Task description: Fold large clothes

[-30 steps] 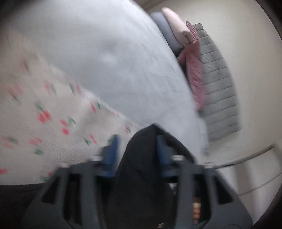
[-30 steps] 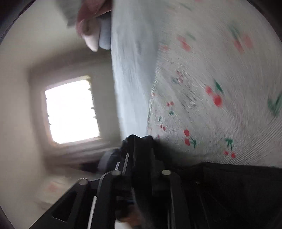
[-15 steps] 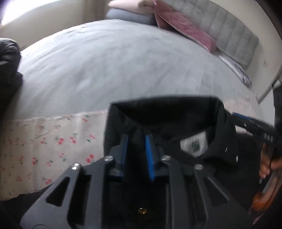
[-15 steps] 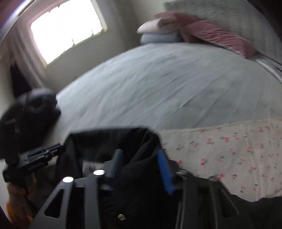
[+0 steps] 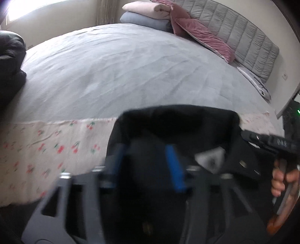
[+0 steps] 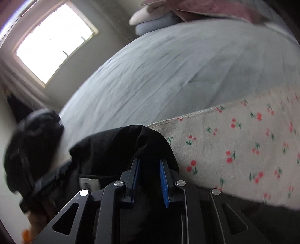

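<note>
A black garment [image 5: 178, 122] hangs by its collar between my two grippers above the near edge of the bed, its white label [image 5: 211, 159] facing me. The left gripper [image 5: 146, 150] is blurred; its jaws are opening, with a bunch of the black cloth between the blue pads. My right gripper [image 6: 149, 161] is shut on the other end of the collar [image 6: 112, 146], which drapes over its fingertips. A hand [image 5: 281, 178] holds the right gripper at the right edge of the left wrist view.
The bed's grey cover [image 5: 131, 65] stretches ahead. A cherry-print cloth [image 5: 46, 150] runs along its near edge. A black padded jacket [image 5: 9, 56] lies at the left side. Folded bedding [image 5: 146, 13], a pink cushion [image 5: 202, 32] and a grey headboard [image 5: 243, 33] stand at the far end.
Both grippers rolled upright from a sideways tilt and rose with the collar. The left pads narrowed on the cloth, then spread wide again. The right pads stayed on the cloth.
</note>
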The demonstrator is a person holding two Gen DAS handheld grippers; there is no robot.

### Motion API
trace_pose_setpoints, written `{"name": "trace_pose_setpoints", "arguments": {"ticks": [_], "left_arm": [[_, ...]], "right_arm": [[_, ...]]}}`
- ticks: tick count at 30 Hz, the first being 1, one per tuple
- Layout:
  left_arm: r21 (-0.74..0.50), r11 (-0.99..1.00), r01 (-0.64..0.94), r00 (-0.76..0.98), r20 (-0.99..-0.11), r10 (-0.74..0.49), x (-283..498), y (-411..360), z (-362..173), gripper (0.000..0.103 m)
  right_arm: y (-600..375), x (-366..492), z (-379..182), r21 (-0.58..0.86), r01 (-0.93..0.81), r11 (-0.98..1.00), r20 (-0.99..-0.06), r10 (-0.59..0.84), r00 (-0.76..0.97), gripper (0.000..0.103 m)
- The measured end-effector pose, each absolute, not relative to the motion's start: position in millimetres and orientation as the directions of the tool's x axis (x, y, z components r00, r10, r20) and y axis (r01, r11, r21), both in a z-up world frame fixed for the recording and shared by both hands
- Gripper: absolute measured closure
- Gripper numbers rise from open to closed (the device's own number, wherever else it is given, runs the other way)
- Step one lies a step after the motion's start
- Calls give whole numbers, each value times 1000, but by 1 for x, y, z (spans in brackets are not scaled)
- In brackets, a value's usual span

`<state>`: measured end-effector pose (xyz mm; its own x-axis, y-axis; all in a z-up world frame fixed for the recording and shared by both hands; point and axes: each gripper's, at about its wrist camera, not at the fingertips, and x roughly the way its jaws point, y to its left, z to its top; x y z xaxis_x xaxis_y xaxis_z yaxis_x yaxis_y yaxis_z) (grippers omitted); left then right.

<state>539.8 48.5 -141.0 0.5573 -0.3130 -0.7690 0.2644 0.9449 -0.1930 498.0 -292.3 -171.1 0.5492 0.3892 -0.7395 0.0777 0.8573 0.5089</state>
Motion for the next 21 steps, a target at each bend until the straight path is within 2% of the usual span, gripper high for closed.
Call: {"name": "trace_pose_setpoints", "arguments": {"ticks": [1,4,7,10,14,21], "left_arm": [[-180,942,285,558,-768,-316,529,50,-134,35],[-129,944,304,538,-794,-282,491,56,-113,33],[-132,949,285,511,-817,-267,455,67,-91,32],[-123,960,251,501,-832,-238,413,80,-67,21],[-111,960,255,478,-849,-226,352,91,-41,18],[-122,960,253,420,-880,-223,233,121,-30,16]], "right_arm": [[-296,491,-163,509,88,856,-750,391,533,73],[-299,461,-128,401,90,912,-807,304,506,60],[-300,421,-99,323,78,943,-822,239,518,47],[-297,368,-61,280,48,959,-826,215,521,36],[-297,297,-30,251,40,967,-827,193,528,30],[-323,165,-13,295,96,951,-833,207,514,27]]}}
